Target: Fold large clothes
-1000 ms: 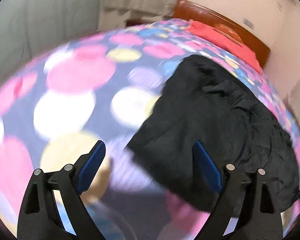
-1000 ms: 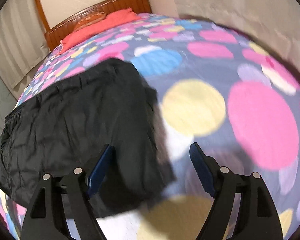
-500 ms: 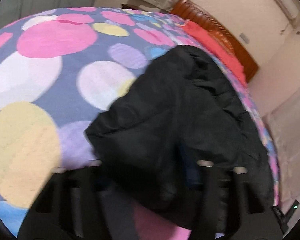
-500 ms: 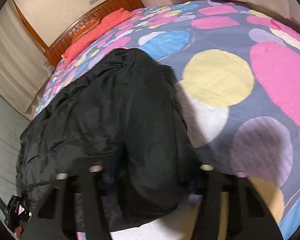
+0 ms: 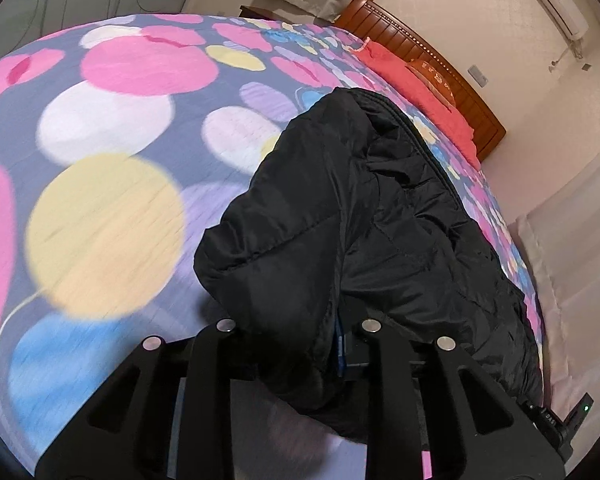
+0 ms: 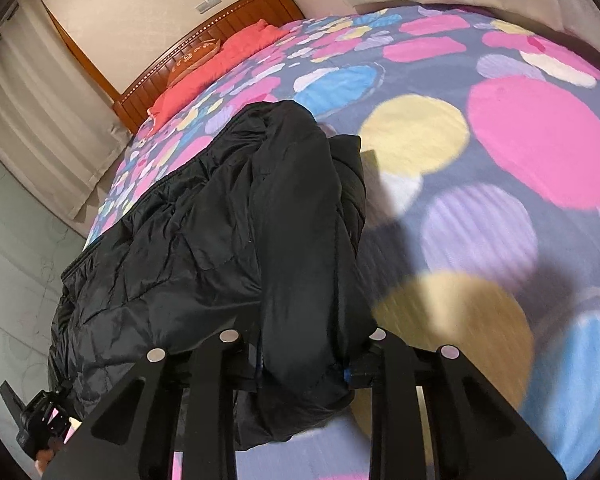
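A black padded jacket [image 5: 380, 220] lies on a bed with a dotted cover [image 5: 108, 160]. My left gripper [image 5: 300, 360] is shut on the jacket's near left corner, which bulges up between the jaws and hides the pads. In the right wrist view the same jacket [image 6: 204, 248] stretches away to the left. My right gripper [image 6: 304, 364] is shut on its near right corner, with fabric bunched between the jaws. Both corners are lifted off the cover.
A red pillow [image 5: 416, 84] and wooden headboard [image 5: 452, 76] stand at the far end of the bed. Curtains [image 6: 44, 112] and a wall border the bed. The other gripper shows at each view's lower edge [image 6: 40, 420].
Both grippers were open above the jacket's near edge a second ago. They moved onto the corners, closed on the fabric and raised it.
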Demonstrator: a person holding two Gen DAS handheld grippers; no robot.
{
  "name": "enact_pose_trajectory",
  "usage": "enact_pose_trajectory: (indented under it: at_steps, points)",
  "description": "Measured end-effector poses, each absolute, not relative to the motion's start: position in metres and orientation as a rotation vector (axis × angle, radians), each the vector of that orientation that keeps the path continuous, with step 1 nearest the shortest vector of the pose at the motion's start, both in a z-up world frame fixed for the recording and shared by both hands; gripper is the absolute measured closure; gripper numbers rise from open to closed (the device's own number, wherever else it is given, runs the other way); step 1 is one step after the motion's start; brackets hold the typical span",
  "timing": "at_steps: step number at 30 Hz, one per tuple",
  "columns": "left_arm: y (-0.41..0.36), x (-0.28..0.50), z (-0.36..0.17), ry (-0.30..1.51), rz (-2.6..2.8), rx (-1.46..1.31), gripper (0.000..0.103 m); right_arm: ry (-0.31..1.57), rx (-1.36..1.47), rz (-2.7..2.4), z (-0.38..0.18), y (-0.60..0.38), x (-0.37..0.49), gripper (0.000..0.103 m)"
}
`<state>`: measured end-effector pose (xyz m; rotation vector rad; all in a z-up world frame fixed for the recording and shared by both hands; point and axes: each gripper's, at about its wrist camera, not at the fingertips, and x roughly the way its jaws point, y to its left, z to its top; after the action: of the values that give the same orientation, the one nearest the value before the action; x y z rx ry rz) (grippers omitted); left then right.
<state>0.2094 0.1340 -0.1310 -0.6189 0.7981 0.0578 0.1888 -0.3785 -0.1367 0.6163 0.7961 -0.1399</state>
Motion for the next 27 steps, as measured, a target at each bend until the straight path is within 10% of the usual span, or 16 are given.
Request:
enact_pose_trajectory:
  at_steps: [14, 22, 27]
  points:
    - [0.142, 0.097, -0.130, 0.835, 0.053, -0.607, 0.078, 0.829, 0.583, -0.118, -0.140, -0.375, 0.086, 0.076]
    - [0.152, 0.084, -0.120, 0.851, 0.108, -0.566, 0.038, 0.861, 0.524, -0.159, -0.131, -0.376, 0.073, 0.055]
    - [0.159, 0.069, -0.106, 0.830, 0.123, -0.493, 0.032, 0.866, 0.425, -0.219, -0.112, -0.377, 0.047, 0.049]
